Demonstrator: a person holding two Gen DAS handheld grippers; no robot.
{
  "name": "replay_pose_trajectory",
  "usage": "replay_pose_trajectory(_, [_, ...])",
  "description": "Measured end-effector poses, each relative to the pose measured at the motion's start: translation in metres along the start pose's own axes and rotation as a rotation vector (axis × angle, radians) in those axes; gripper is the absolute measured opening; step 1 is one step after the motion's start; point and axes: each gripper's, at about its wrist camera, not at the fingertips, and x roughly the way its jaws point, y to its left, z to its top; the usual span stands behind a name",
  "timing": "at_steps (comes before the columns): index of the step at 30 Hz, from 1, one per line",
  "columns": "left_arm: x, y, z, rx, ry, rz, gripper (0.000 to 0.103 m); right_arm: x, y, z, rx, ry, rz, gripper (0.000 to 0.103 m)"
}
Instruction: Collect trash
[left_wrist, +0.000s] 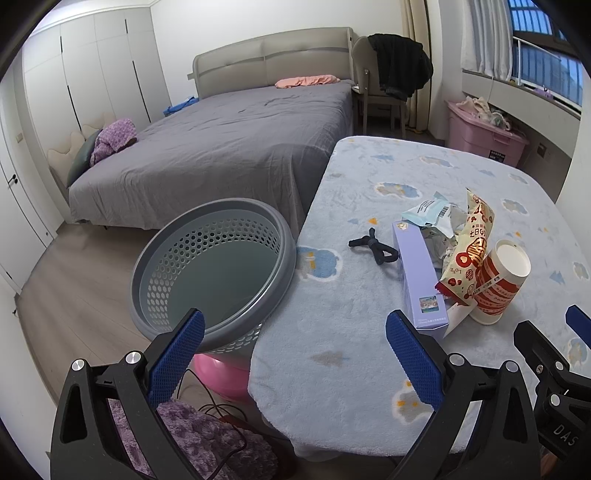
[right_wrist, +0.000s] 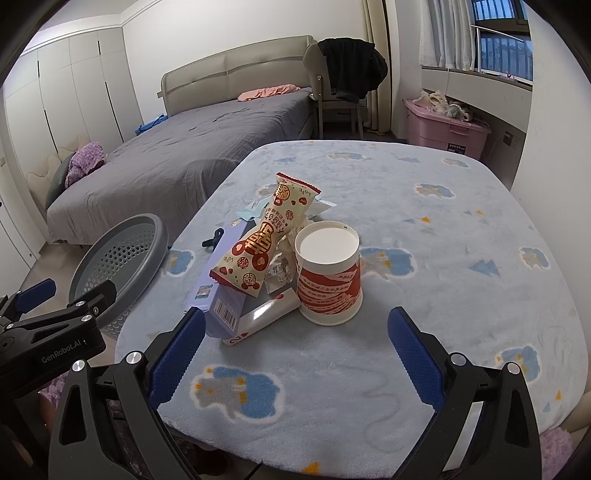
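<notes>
The trash sits heaped in one small pile on the fleece-covered table, which makes sense for a quick sweep into a bin: an upturned paper cup stands at the pile's 3 o'clock side, a red-and-cream snack wrapper leans across the top, and a lilac carton lies along the 9 o'clock edge with crumpled paper tucked between them. The grey perforated basket leans against the table's left edge, tilted with its mouth toward the pile, seemingly so things can be dropped or pushed straight in. The right gripper hovers at the pile's 6 o'clock, fingers spread wide and empty, roughly framing the cup, which I'd guess is the first pick. The left gripper is equally spread and empty, near the basket rim. A small black clip lies at the pile's 9 o'clock, apart from it; whether it counts as trash I can't tell.
</notes>
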Motion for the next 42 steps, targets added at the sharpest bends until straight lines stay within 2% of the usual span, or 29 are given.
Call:
replay_pose_trajectory(31, [0.002, -0.002, -0.001, 0.003, 0.007, -0.001, 0.097, 0.002, -0.001, 0.000, 0.006, 0.005, 0.002, 0.094])
replay_pose_trajectory(42, [0.021, -0.004, -0.006, 0.015, 0.041, -0.004, 0.097, 0.025, -0.024, -0.007, 0.016, 0.036, -0.007, 0.094])
